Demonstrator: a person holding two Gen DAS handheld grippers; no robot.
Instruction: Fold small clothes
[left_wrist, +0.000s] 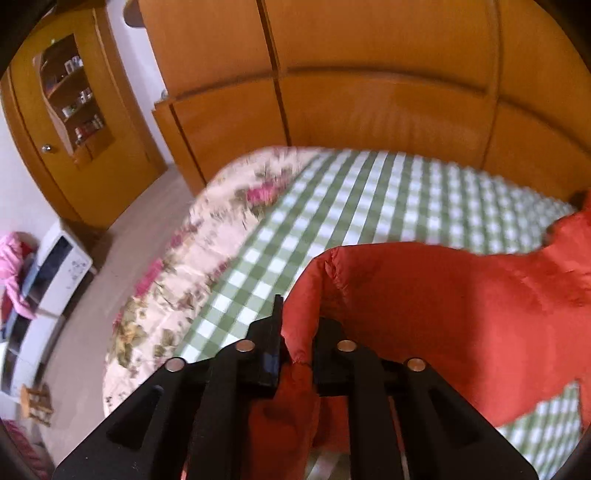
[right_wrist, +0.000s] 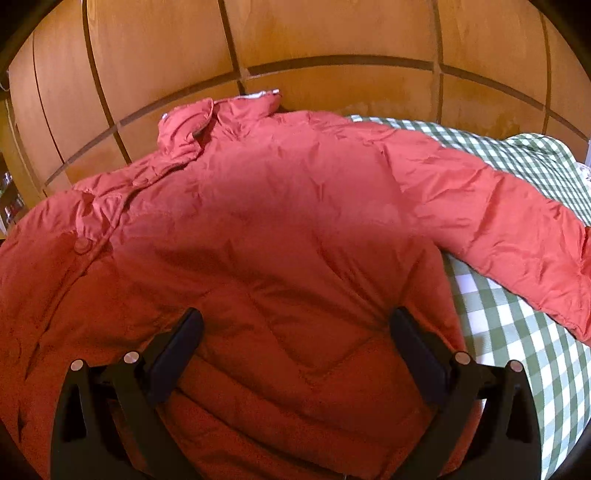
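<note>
Your left gripper (left_wrist: 295, 332) pinched on a fold of the puffy red quilted jacket (right_wrist: 280, 229), its right fingertip buried in fabric, your right gripper (right_wrist: 295, 332) spread wide over the jacket's back, jacket spread on the green-checked bedspread (left_wrist: 351, 199), hem cut off below.

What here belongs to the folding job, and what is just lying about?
Job: red jacket; left gripper, shut on the jacket; right gripper, open over it; green checked sheet.
Lying about: floral quilt; wooden cabinet; pink cloth.
</note>
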